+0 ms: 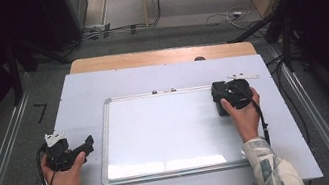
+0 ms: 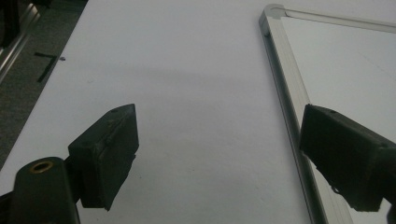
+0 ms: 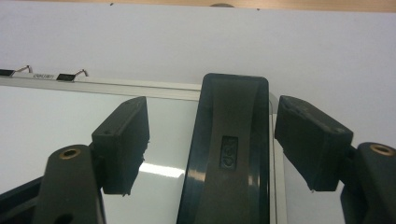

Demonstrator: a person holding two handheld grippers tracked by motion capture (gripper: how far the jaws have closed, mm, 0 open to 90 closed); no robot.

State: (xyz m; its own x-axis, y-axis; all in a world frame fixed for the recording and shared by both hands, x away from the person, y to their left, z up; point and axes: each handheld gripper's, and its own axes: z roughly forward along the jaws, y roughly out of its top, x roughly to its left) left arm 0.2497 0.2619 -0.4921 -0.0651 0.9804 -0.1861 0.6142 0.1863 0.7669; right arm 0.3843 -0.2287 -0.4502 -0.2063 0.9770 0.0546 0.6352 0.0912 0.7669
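Note:
A white whiteboard with a metal frame [image 1: 105, 143] lies flat in the middle of the table. A black eraser [image 3: 231, 149] rests on the board's far right corner, lengthwise between my jaws. My right gripper [image 3: 212, 107] is open and straddles the eraser: the right jaw is close against its side, while the left jaw stands off with a gap. In the high view this right gripper [image 1: 224, 95] sits at that corner. My left gripper [image 1: 87, 145] is open and empty, over the bare table just left of the board's frame [image 2: 285, 70].
Two black binder clips [image 3: 70, 76] are clipped on the board's far edge [image 1: 162, 91]. A white sheet [image 1: 78, 102] covers the wooden table. Cables lie on the floor beyond the table, with metal rails along both sides.

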